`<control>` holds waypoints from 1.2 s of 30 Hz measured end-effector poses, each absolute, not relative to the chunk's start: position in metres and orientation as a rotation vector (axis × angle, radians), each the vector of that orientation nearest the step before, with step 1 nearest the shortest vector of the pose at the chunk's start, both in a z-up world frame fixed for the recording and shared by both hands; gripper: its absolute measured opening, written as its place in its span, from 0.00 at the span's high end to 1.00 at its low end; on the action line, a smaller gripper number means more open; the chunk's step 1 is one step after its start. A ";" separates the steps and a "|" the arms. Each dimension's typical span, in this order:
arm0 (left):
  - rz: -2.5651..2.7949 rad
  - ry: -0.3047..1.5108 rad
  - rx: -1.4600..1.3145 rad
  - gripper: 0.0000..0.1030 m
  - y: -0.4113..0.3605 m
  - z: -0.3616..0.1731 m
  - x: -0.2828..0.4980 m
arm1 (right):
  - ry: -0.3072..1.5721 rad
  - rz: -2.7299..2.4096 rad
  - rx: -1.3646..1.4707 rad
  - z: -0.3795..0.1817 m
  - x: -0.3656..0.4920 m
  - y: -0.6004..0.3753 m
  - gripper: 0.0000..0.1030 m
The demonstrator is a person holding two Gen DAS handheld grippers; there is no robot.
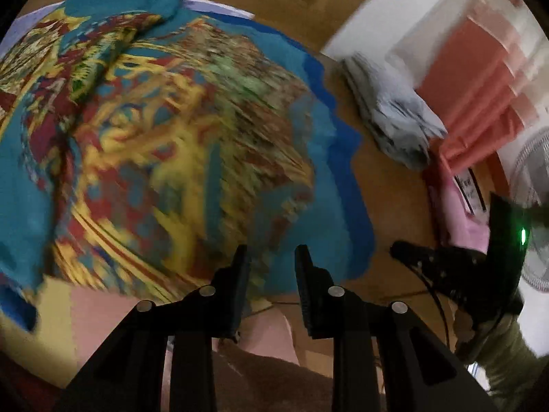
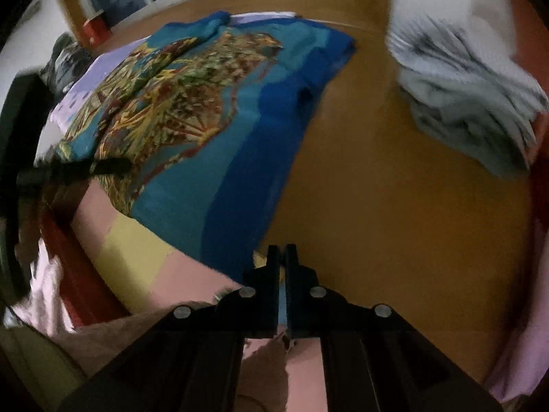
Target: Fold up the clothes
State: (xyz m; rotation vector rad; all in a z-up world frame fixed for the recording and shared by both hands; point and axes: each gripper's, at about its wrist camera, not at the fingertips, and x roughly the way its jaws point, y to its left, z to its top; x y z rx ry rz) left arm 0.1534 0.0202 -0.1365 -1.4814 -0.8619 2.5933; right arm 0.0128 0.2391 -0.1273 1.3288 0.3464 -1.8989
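Observation:
A blue garment (image 1: 154,120) (image 2: 206,137) with a yellow and red pattern lies spread on the wooden table (image 1: 394,189) (image 2: 394,206). My left gripper (image 1: 272,252) hovers over its near edge, fingers apart, with no cloth pinched between them. In the right wrist view the left gripper (image 2: 103,167) is a dark bar over the garment's left side. My right gripper (image 2: 282,247) is shut at the garment's near right corner. A thin bluish sliver shows in its slit; whether that is cloth is unclear. In the left wrist view the right gripper (image 1: 398,249) points at the garment's right edge, with a strip of wood between.
A folded grey-white pile (image 1: 394,116) (image 2: 463,103) lies on the table's far right. An orange cloth (image 1: 473,86) and a fan (image 1: 535,206) stand beyond it. A lilac cloth (image 2: 68,106) lies under the garment. Pink and yellow fabric (image 2: 137,254) covers the near edge. An olive sleeve (image 1: 507,360) follows the right gripper.

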 end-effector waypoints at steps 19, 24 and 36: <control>2.616 -0.420 -1.434 0.75 0.075 -0.135 0.165 | -0.141 -1.697 1.479 -0.168 0.016 0.230 0.98; 2.658 -0.179 -1.352 0.73 0.100 -0.126 0.167 | -0.213 -1.667 1.470 -0.137 0.018 0.237 0.99; 2.863 0.321 -1.074 0.68 0.156 -0.106 0.155 | -0.168 -1.579 1.490 -0.089 0.016 0.221 0.99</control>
